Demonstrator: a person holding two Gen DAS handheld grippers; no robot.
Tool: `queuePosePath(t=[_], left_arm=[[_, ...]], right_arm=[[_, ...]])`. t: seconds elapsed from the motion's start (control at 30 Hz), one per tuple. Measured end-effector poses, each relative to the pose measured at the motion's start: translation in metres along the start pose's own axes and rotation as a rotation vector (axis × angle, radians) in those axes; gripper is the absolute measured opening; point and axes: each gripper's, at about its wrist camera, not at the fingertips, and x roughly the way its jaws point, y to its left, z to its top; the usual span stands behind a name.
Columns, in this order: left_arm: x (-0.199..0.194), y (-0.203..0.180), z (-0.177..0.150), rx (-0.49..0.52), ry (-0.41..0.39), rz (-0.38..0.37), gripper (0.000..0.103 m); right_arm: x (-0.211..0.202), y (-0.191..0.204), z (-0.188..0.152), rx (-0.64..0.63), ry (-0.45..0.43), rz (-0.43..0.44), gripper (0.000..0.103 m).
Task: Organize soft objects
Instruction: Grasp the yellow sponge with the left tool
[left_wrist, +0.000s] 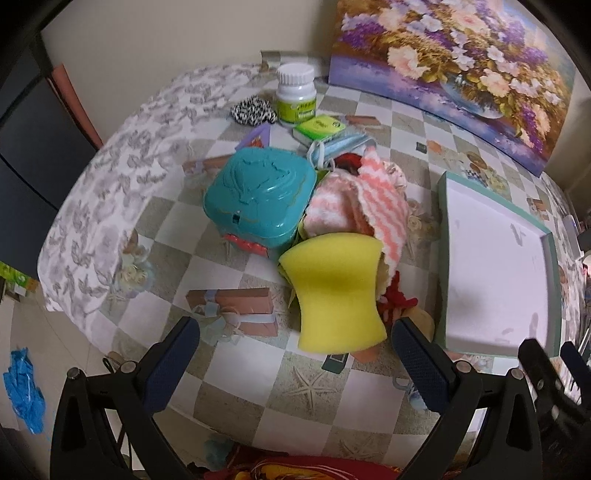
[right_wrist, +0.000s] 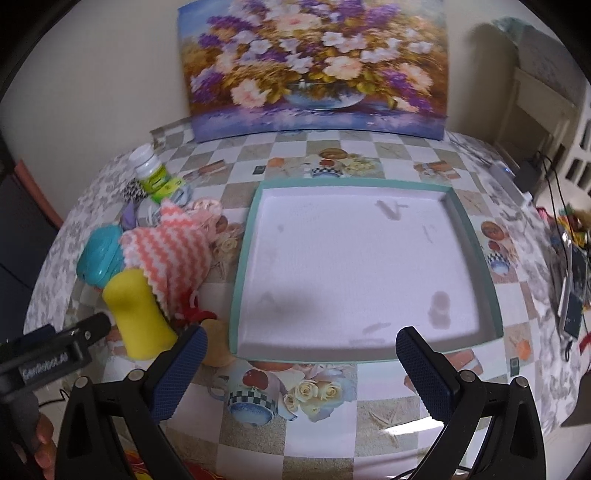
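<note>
Facing a round table (left_wrist: 258, 373) under a glossy checked cloth printed with starfish, roses and teacups, two hand-held claws with blue textured pads hover over a heap of soft things. The left gripper (left_wrist: 295, 373) is spread wide and holds nothing; just beyond its fingertips, slightly toward the right finger, lies a yellow sponge (left_wrist: 338, 291), smooth foam pinched in at the waist. It leans on a pink-and-white zigzag cloth (left_wrist: 354, 199), fluffy and crumpled, with red yarn (left_wrist: 397, 301) poking out beneath. To the left of the cloth and touching the pile sits a teal plastic box (left_wrist: 258, 192), rounded-square, with a raised pattern moulded into its lid. Behind the pile stand a white bottle (left_wrist: 297, 96) with a ribbed cap and a green label whose writing is too blurred to read, a small green box (left_wrist: 319, 127), a pale blue face mask (left_wrist: 341, 146) and a black-and-white patterned fabric piece (left_wrist: 253, 109).

The right gripper (right_wrist: 301, 373) is also spread wide and empty, hovering over the table edge before a shallow square tray (right_wrist: 240, 280) with teal walls and a white, faintly stained floor. In the right view the other tool (right_wrist: 55, 354) shows at the left edge with white lettering on its black body, too blurred to read for certain. A flower painting (right_wrist: 314, 70) leans on the wall behind.
</note>
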Motion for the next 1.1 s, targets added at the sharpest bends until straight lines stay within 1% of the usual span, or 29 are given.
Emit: queuePosePath(t=[0.13,0.3,0.43,0.5,0.53,0.57,0.67,0.7,0.73,0.77,0.8,0.83,0.97,1.1], left_arm=[[0.016,0.002,0.008,-0.035,0.046,-0.015,0.103],[0.044,-0.009,0.019,-0.078,0.127,-0.041,0.103],[0.063,-0.021,0.022,-0.070,0.169,-0.033,0.102],[0.070,-0.024,0.022,-0.065,0.183,-0.036,0.095],[0.072,-0.025,0.022,-0.066,0.189,-0.041,0.087],[0.074,-0.023,0.021,-0.071,0.194,-0.050,0.084],[0.077,-0.019,0.020,-0.094,0.204,-0.080,0.081],[0.077,-0.018,0.020,-0.103,0.202,-0.092,0.078],[0.076,-0.016,0.019,-0.111,0.199,-0.104,0.072],[0.076,-0.014,0.019,-0.117,0.197,-0.113,0.068],[0.075,-0.013,0.018,-0.121,0.197,-0.121,0.067],[0.074,-0.012,0.017,-0.124,0.196,-0.129,0.063],[0.069,-0.005,0.016,-0.137,0.186,-0.160,0.061],[0.057,0.006,0.013,-0.132,0.176,-0.187,0.060]], right_arm=[[0.015,0.007,0.003,-0.018,0.055,0.007,0.103],[0.032,0.016,0.007,-0.047,0.103,0.001,0.103],[0.043,0.020,0.009,-0.060,0.129,-0.011,0.103],[0.048,0.021,0.010,-0.064,0.141,-0.014,0.103],[0.049,0.022,0.010,-0.066,0.143,-0.013,0.103],[0.050,0.023,0.010,-0.069,0.145,-0.012,0.103],[0.053,0.027,0.012,-0.084,0.147,-0.009,0.103],[0.054,0.028,0.012,-0.090,0.147,-0.008,0.103],[0.054,0.030,0.012,-0.098,0.146,-0.007,0.103],[0.055,0.032,0.012,-0.104,0.146,-0.006,0.103],[0.055,0.033,0.012,-0.110,0.145,-0.005,0.103],[0.055,0.035,0.012,-0.117,0.144,-0.004,0.103],[0.058,0.040,0.013,-0.131,0.143,0.005,0.103],[0.060,0.044,0.015,-0.135,0.140,0.028,0.103]])
